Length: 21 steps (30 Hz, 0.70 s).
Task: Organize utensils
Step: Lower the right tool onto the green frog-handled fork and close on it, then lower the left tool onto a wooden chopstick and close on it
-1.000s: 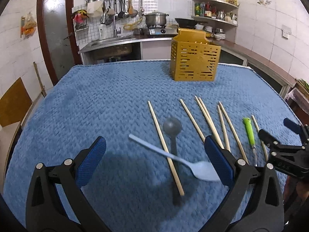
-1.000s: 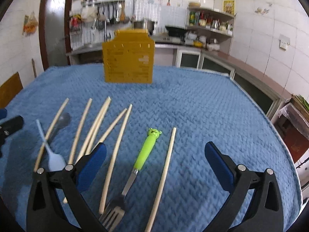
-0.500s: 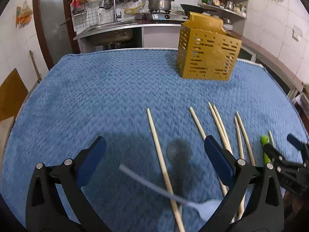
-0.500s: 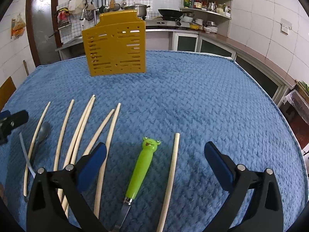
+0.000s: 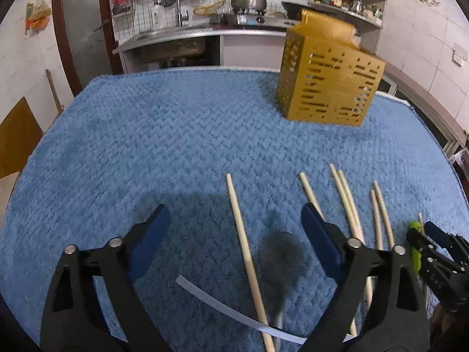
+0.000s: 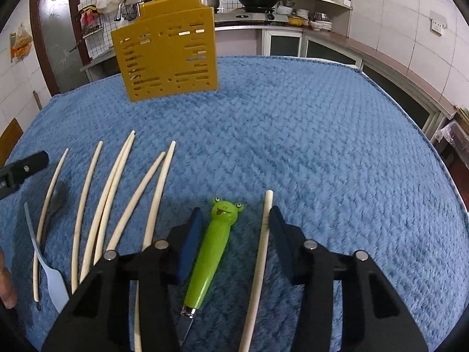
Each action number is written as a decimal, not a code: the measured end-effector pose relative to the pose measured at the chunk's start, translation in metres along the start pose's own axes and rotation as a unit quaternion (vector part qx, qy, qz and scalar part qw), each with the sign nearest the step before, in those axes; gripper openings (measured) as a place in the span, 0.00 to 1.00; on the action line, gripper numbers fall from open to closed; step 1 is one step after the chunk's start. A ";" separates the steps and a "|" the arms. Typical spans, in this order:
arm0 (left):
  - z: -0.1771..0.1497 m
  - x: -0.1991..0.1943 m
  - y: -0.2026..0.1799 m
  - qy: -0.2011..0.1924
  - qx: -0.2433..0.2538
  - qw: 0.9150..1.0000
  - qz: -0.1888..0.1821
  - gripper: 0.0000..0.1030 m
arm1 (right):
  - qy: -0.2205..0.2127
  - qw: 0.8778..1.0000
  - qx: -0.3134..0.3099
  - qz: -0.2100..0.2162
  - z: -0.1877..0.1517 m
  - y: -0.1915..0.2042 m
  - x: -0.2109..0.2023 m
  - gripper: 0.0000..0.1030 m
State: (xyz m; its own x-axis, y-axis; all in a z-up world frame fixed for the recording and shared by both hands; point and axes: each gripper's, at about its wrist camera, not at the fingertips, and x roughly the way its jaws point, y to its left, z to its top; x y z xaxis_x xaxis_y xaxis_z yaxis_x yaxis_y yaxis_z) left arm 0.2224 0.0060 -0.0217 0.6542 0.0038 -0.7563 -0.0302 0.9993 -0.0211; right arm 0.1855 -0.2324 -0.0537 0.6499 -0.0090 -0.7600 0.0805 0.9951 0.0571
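Kitchen shelves, pots and a sink fill the back of the room, and a big blue blanket (image 6: 307, 135) covers the table in front of them. A yellow box (image 6: 168, 50) with slots stands near the far edge of the blanket, a bit tilted in the pictures.

Many chopsticks (image 6: 115, 187) lie side by side near the front edge, pointing toward the box. A green frog fork (image 6: 215, 249) lies among them, with its frog face toward the box and its metal end toward the front edge. One more chopstick (image 6: 261, 252) lies just beside it.

The right claw (image 6: 236, 240) is partly open, and its jaws have just been closing. The frog fork and that chopstick both lie between its blue pads (image 6: 187, 243). The far pad looks very close to the chopstick, but I cannot tell if it touches. The pads do not squeeze the fork.

The left claw (image 5: 234, 240) is wide, and its jaws have just been closing a little. Under it lie a single chopstick (image 5: 246, 258), a dark spoon (image 5: 278, 258) and a pale blue spoon (image 5: 222, 308). The pale spoon's handle crosses over the chopstick. The left claw holds nothing.
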 end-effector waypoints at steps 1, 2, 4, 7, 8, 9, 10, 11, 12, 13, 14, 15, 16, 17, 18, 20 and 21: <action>0.000 0.005 0.001 0.009 -0.002 1.000 -0.003 0.75 | 0.001 1.000 0.000 -0.001 0.001 0.000 0.000 0.40; 0.000 0.010 0.003 0.020 -0.005 1.000 -0.007 0.71 | 0.002 1.000 -0.001 -0.002 0.002 0.001 0.001 0.39; 0.001 0.017 0.004 0.037 -0.008 0.999 -0.011 0.66 | 0.004 1.000 -0.001 -0.002 0.005 0.001 0.003 0.35; -0.001 0.028 0.005 0.060 -0.011 0.998 -0.014 0.60 | 0.008 1.000 0.003 0.002 0.009 0.000 0.005 0.28; -0.001 0.030 0.006 0.063 -0.011 0.998 -0.014 0.58 | 0.009 1.000 0.004 0.004 0.010 -0.001 0.005 0.27; -0.001 0.032 0.006 0.065 -0.012 0.998 -0.013 0.56 | 0.011 1.000 0.004 0.005 0.010 -0.001 0.006 0.27; 0.000 0.034 0.006 0.067 -0.012 0.998 -0.012 0.56 | 0.012 1.000 0.003 0.005 0.010 -0.001 0.006 0.27; 0.000 0.036 0.006 0.070 -0.010 0.997 -0.011 0.56 | 0.014 1.000 0.001 0.003 0.010 -0.001 0.007 0.27; 0.001 0.037 0.005 0.071 -0.009 0.997 -0.009 0.56 | 0.016 1.000 -0.002 0.001 0.010 0.000 0.007 0.27; 0.001 0.038 0.004 0.072 -0.006 0.997 -0.006 0.56 | 0.017 1.000 -0.003 0.000 0.011 0.001 0.007 0.27; 0.002 0.038 0.003 0.073 -0.005 0.997 -0.004 0.56 | 0.018 1.000 -0.004 -0.001 0.011 0.001 0.007 0.27; 0.002 0.040 0.002 0.076 -0.003 0.997 -0.002 0.56 | 0.019 1.000 -0.004 -0.002 0.011 0.001 0.007 0.27; 0.004 0.041 0.001 0.079 0.000 0.997 0.000 0.56 | 0.022 1.000 -0.006 -0.004 0.012 0.002 0.007 0.27; 0.005 0.042 0.000 0.082 0.002 0.997 0.001 0.56 | 0.025 1.000 -0.007 -0.004 0.013 0.002 0.008 0.27; 0.007 0.044 -0.001 0.087 0.006 0.996 0.002 0.56 | 0.029 1.000 -0.007 -0.005 0.014 0.002 0.008 0.27; 0.009 0.046 -0.002 0.098 0.014 0.995 0.004 0.56 | 0.038 0.999 -0.003 -0.004 0.015 0.001 0.007 0.27; 0.011 0.047 -0.002 0.103 0.015 0.995 0.003 0.56 | 0.043 0.999 0.001 -0.003 0.016 0.000 0.007 0.27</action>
State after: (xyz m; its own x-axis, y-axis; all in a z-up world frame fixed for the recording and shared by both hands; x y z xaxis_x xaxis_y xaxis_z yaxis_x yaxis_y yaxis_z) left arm 0.2618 0.0044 -0.0503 0.4854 0.0063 -0.8742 -0.0095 1.0000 0.0019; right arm 0.2018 -0.2345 -0.0487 0.5823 -0.0056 -0.8130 0.0848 0.9949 0.0539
